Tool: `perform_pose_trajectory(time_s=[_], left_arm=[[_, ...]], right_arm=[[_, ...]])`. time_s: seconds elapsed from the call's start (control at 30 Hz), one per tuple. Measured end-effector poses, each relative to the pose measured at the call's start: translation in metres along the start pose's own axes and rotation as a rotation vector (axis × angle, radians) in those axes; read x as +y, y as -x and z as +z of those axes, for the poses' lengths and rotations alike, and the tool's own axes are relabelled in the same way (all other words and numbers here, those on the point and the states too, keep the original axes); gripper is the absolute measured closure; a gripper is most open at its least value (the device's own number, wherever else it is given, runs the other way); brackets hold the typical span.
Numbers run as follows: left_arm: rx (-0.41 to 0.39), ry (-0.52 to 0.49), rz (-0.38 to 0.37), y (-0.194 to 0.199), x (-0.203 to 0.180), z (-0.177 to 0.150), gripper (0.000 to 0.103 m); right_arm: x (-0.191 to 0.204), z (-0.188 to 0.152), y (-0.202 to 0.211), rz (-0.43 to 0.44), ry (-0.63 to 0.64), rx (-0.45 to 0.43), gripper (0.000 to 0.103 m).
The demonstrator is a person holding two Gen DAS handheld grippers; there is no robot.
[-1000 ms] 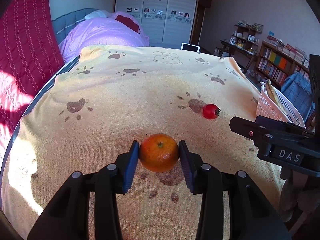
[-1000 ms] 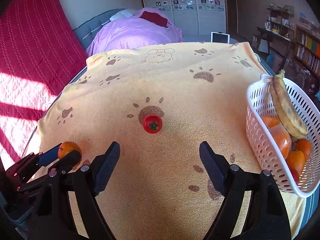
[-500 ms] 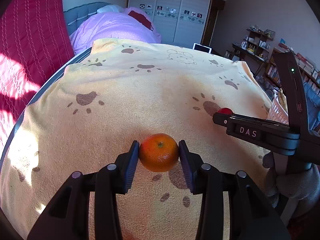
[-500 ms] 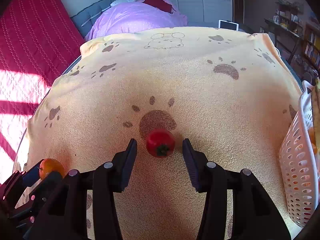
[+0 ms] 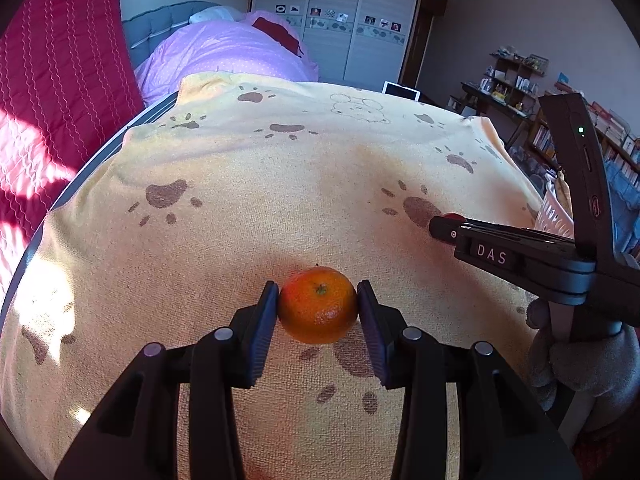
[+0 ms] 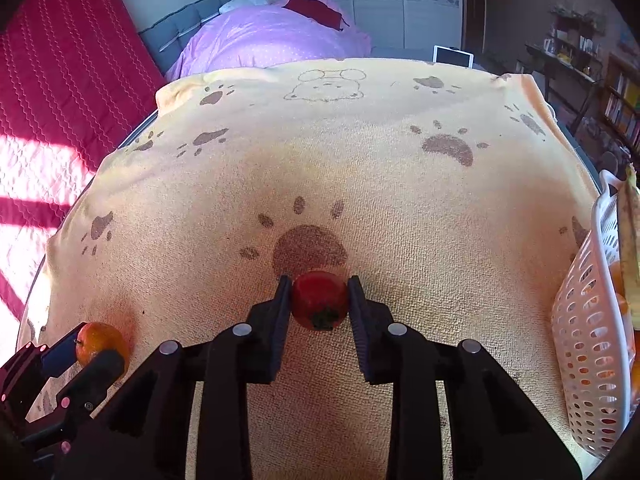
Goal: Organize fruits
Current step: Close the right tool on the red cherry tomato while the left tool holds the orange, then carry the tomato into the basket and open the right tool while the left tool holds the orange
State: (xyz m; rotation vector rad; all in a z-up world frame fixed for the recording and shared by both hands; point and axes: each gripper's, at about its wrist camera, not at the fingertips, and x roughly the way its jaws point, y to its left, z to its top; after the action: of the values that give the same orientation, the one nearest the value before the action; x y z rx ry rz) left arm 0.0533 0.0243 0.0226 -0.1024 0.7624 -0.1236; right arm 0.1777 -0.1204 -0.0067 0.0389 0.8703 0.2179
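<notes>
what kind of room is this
Most likely a bedroom at home: a bed with a purple duvet, a white wardrobe behind it, and bookshelves at the right.

Black plastic tongs (image 5: 317, 308) with silver rivets, white "DAS" lettering, green light; grey fleece glove (image 5: 588, 360).

towel (image 6: 400, 208) – bare ahead | basket (image 6: 588, 344) – blocks right edge | left gripper (image 6: 92, 344) – crowds near-left
</notes>
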Motion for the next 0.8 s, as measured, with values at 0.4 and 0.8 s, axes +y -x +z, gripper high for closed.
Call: perform_pose_trajectory(time_s=[0.4,0.8], left_arm=[[-0.002,-0.009,0.002,0.0,-0.003,0.0,0.062],[-0.007,-0.017,0.003,0.002,-0.003,0.001,0.062]], right_arm=[[0.004,-0.019,0.026,0.017,-0.018,-0.03,0.074],[0.007,-0.032,0.048,0.041,-0.049,-0.054,0.074]])
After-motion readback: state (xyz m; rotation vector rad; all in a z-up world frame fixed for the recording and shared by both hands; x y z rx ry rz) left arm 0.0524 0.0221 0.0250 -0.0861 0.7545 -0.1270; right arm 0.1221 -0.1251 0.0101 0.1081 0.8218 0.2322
